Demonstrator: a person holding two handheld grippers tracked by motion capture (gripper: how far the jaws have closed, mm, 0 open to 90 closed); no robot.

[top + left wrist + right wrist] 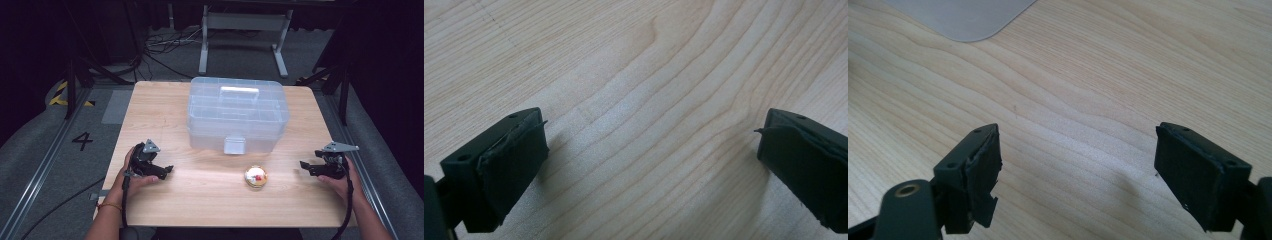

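One clear box (238,114); one round gold tin (256,176); left gripper (167,171) and right gripper (303,166), jaws spread, holding nothing.

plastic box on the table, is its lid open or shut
Shut. The lid lies flat on the clear plastic box, its handle is on top, and the front latch is folded down.

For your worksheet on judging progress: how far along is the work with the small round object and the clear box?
Nothing looks done: the small round object lies on the table before the shut clear box. Nothing is in hand; the left gripper and right gripper rest open. Everything remains.
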